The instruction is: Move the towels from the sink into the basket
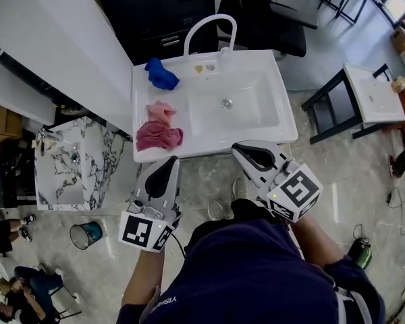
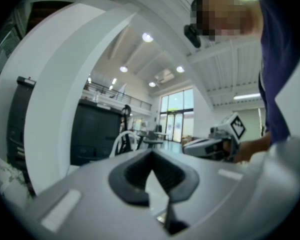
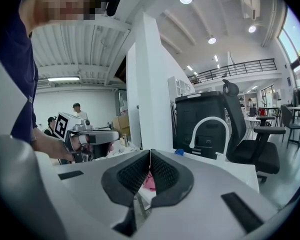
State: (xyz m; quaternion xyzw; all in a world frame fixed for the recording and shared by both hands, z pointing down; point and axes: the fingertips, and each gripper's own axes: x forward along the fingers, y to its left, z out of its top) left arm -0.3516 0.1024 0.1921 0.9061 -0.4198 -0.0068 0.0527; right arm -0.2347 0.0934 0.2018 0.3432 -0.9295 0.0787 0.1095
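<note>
Pink towel [image 1: 159, 136] lies sideways along the sink [image 1: 251, 117] ledge (both hand-held grippers [image 1: 169, 161] [image 1: 244, 149] closed, empty).

Bright, even indoor light; wide-angle bend in both gripper views.
Ceiling lamps [image 2: 147, 37] and tall windows [image 2: 176, 115] light the room, and shadows are faint. The white sink [image 1: 256, 66] is near glare, and the glossy floor [image 1: 209, 177] shows pale reflections. Gripper views curve straight lines and darken to black at the corners; the left gripper [image 2: 151, 154] up close is soft, the head view sharp.
</note>
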